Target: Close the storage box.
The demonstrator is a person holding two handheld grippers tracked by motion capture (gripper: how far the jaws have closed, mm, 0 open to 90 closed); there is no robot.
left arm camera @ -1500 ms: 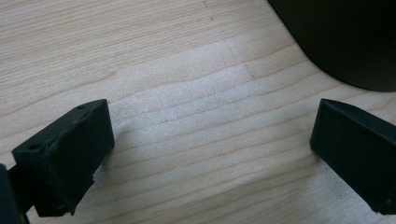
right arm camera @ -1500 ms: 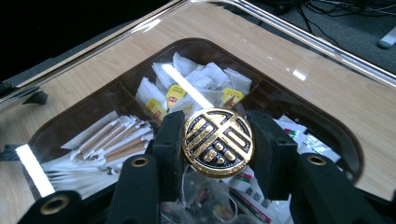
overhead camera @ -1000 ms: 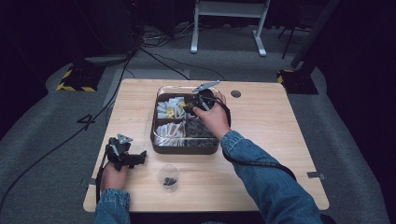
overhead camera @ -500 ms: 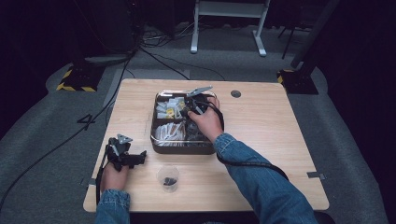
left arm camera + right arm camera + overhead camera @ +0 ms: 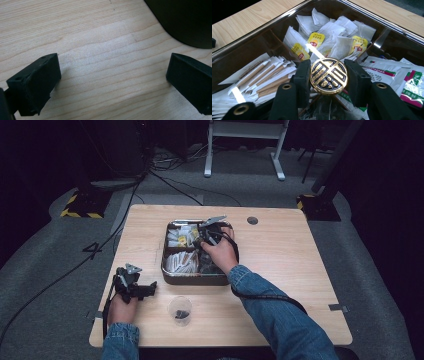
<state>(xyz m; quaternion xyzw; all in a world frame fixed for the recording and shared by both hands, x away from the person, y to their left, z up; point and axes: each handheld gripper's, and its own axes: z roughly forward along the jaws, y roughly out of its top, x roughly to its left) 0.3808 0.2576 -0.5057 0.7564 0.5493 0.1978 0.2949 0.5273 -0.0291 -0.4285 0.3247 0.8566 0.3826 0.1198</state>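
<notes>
- We are looking along the right gripper (image 5: pixel 329 75), whose two black jaws are pinching a round black-and-gold lid (image 5: pixel 328 76) between them, one jaw pressing on each side of its rim.
- Just beyond and below the jaws, we are seeing a metal tray (image 5: pixel 372 17) split into compartments.
- Past the jaws' tips, one compartment is holding white tea bags (image 5: pixel 332 35) with yellow tags.
- To the left of the jaws, paper-wrapped sticks (image 5: pixel 267 75) are lying in a pile in another compartment.
- To the right of the jaws, white sachets (image 5: pixel 392 72) with red and green print are lying flat.
- From the high view, we are seeing the right hand (image 5: pixel 220 252) holding this gripper over the tray's far half.
- The left gripper (image 5: pixel 131 282) is resting on the wooden table (image 5: pixel 300 270), well apart from the tray.
- Its jaws are standing spread wide, with bare table between them and nothing gripped.
- A small clear cup (image 5: pixel 180 310) with something dark in it is standing near the left gripper, just in front of the tray.
</notes>
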